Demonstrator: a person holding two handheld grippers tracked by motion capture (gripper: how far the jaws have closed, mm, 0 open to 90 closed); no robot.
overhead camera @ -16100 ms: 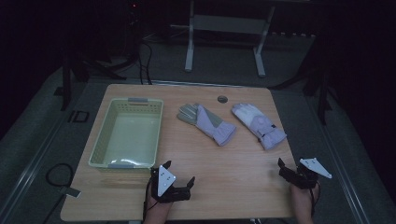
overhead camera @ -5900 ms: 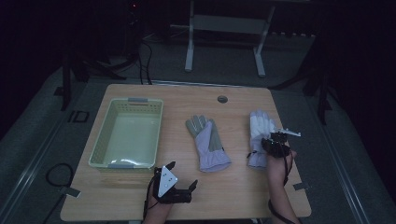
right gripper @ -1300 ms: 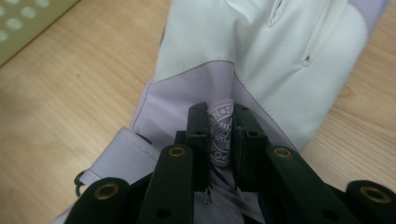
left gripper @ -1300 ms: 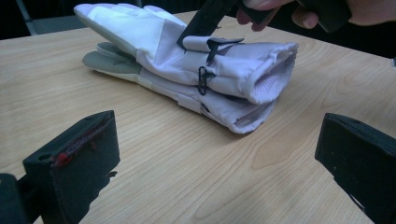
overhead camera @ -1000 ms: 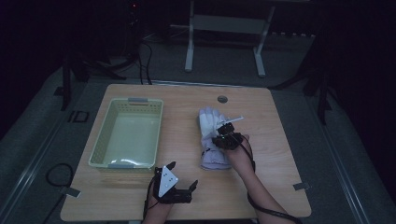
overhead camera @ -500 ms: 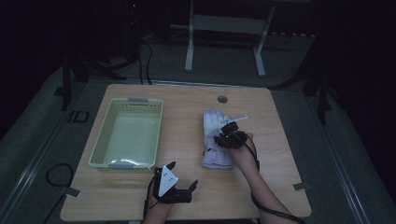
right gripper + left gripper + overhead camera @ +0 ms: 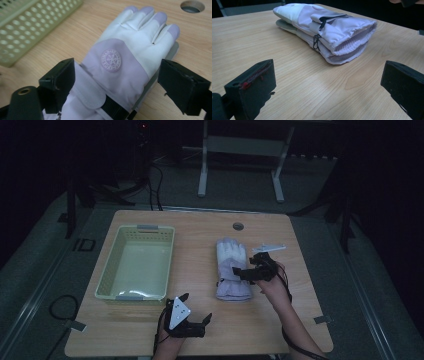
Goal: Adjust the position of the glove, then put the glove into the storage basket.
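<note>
The two gloves (image 7: pixel 232 270) are now stacked one on the other at the middle of the table (image 7: pixel 280 330), right of the basket (image 7: pixel 135 265) and near of the cable hole (image 7: pixel 238 226) — a few sec ago they lay apart, side by side. The top glove was carried over by the right gripper (image 7: pixel 240 274), whose jaws have just been opened; they are seen spread wide above the cuff w/ the glove below them, not pinched. The pair is thus judged released & aligned, cuffs toward the near edge. The left gripper (image 7: pixel 197 309) is held spread too, near the front edge, nothing between its pads — unmoved since earlier. Next likely: stack to be lifted into the basket, approx by the cuffs
</note>
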